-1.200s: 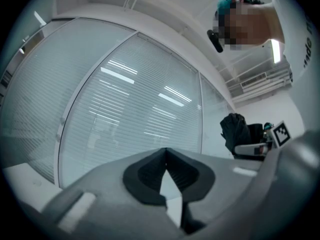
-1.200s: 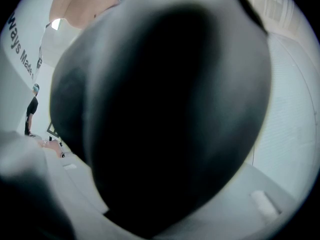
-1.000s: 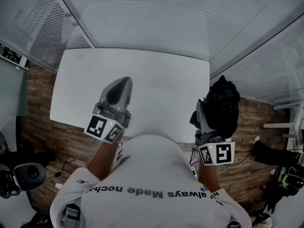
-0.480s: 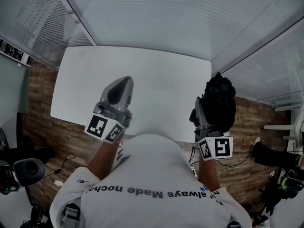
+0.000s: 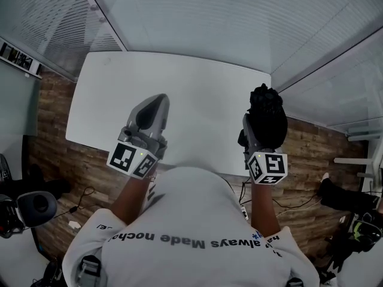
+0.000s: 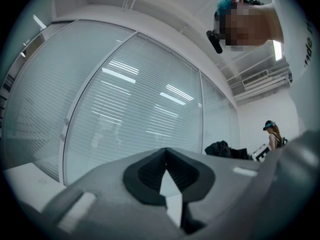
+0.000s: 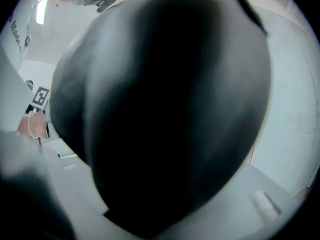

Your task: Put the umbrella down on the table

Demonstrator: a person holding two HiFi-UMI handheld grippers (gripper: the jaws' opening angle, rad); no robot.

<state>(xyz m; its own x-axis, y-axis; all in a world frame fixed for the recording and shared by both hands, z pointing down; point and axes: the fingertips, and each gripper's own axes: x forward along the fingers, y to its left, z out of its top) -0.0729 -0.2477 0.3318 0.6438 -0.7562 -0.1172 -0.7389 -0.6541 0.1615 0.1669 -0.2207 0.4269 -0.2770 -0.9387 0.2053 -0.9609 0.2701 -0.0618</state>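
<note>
A black folded umbrella (image 5: 266, 113) sits in my right gripper (image 5: 256, 135), whose jaws are shut on it; it hangs over the right front corner of the white table (image 5: 191, 88). In the right gripper view the umbrella (image 7: 170, 109) fills nearly everything as a dark mass, with only the grey jaw edges showing below. My left gripper (image 5: 152, 105) hovers over the table's front edge, left of the umbrella. Its jaws meet at the tip with nothing between them, as the left gripper view (image 6: 167, 184) also shows.
Glass walls with blinds (image 5: 197, 23) stand behind and right of the table. Wooden floor (image 5: 54, 154) surrounds it, with cables (image 5: 81, 208) and dark gear (image 5: 30, 205) at the left. In the left gripper view a dark bag (image 6: 222, 149) and another person (image 6: 274, 134) are far off.
My right gripper has brought the umbrella lower and leftward, from beside the table's right edge to over its corner. The left gripper has stayed put.
</note>
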